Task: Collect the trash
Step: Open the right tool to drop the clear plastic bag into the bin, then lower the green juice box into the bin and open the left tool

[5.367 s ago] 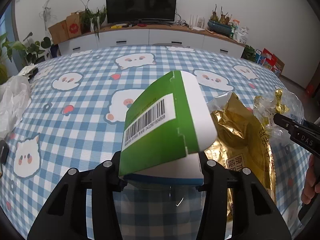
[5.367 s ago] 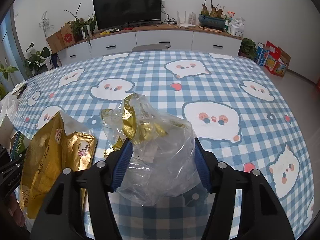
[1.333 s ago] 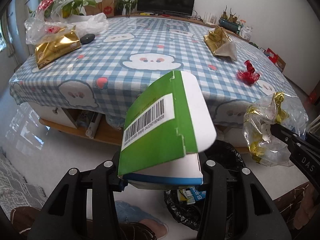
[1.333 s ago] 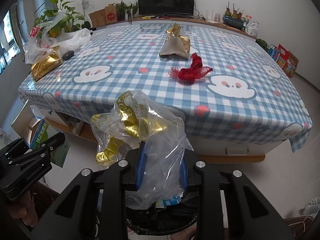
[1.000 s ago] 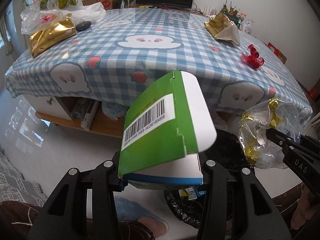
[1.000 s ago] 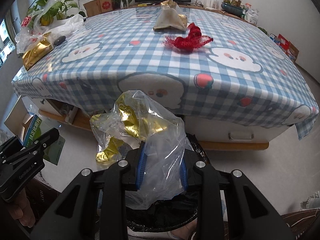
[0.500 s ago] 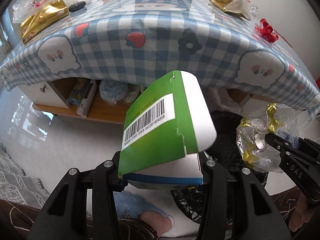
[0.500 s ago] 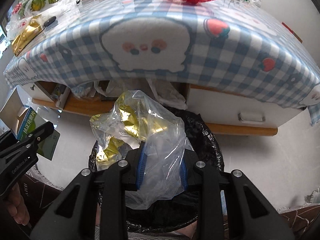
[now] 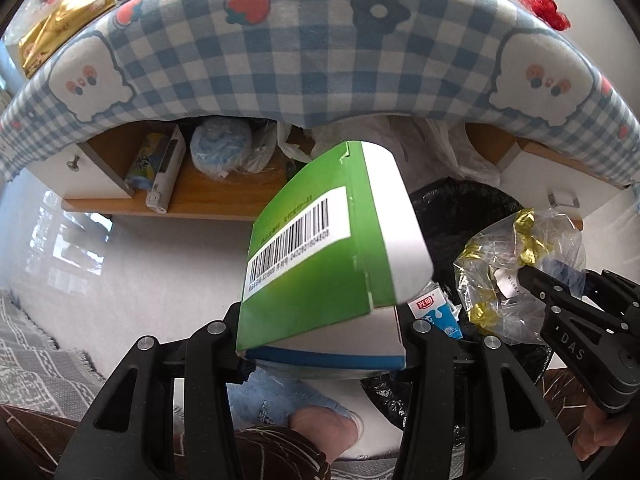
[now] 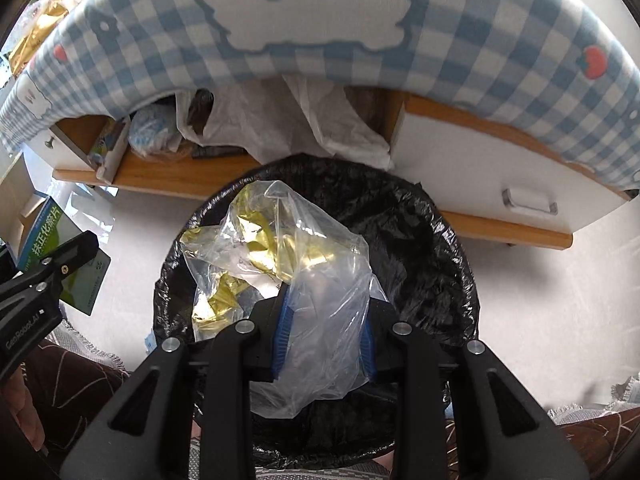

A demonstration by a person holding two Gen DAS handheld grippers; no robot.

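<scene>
We use the trash bin (image 10: 424, 240) as ref. landmark: round, lined w/ a crinkled black bag, standing on the pale floor just in front of the table's lower shelf (image 10: 168, 178).

Right gripper (image 10: 323, 340) is clamped on a clear plastic bag (image 10: 304, 264). The bag is thin, wrinkled, see-through, w/ crumpled gold foil (image 10: 276, 244) bunched in its upper left part. Blue pads (image 10: 282, 330) press the bag's lower portion from both sides. The bag hangs directly above the bin opening, inside the rim outline as seen from the right wrist view.

Left gripper (image 9: 324, 344) is clamped on a green box (image 9: 316, 256): green face w/ white barcode label, white side panel, blue strip along the bottom edge. The box sits left of the bin, over bare floor, tilted approx. diagonal.

Inside the bin we see a small blue-white carton (image 9: 438, 314). The blue checked tablecloth (image 9: 304, 60) overhangs behind the bin.
</scene>
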